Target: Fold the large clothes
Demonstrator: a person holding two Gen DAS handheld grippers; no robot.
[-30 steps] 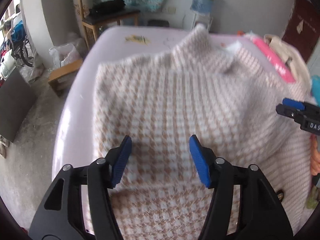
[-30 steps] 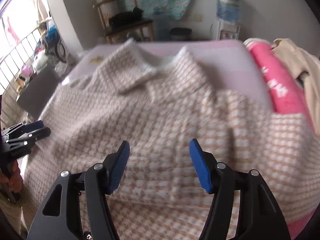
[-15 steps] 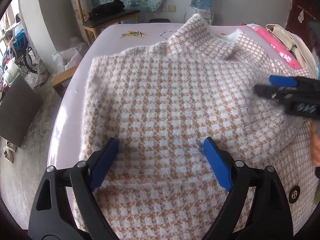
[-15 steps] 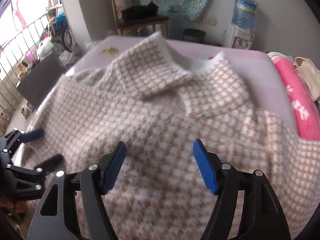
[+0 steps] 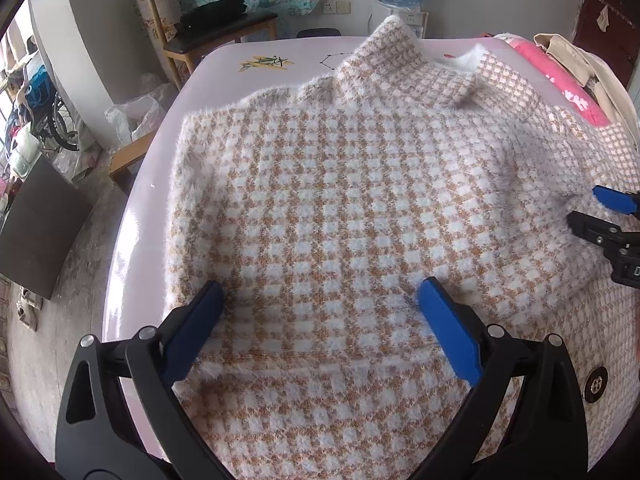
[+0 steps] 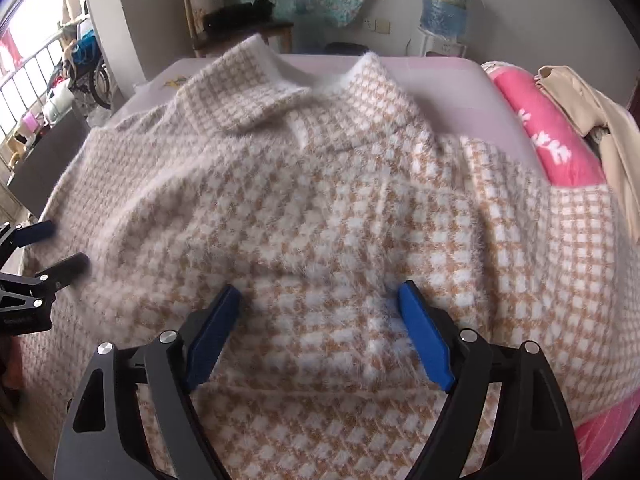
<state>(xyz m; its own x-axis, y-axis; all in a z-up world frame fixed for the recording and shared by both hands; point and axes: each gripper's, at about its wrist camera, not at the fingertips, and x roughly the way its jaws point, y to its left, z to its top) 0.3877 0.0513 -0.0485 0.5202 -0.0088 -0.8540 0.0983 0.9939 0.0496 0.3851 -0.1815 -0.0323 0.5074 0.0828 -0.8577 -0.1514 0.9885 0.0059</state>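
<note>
A fuzzy tan-and-white checked garment lies spread on the pink table, collar at the far end, with a folded layer on top. Above its near part hovers my left gripper, jaws opening wide, only the flat cloth beneath and nothing pinched. In the right wrist view the garment lies under my right gripper, whose jaws are also opening and whose pads are clear of the cloth. The right gripper shows at the left view's right edge. The left gripper shows at the right view's left edge.
A pink blanket and a beige garment lie along the table's right side. Behind the table stand a wooden chair and a water bottle. The table's left edge drops to the floor.
Both grippers' jaws have spread wider. The garment, blurred and bulging a second ago, now lies flat and still on the table.
</note>
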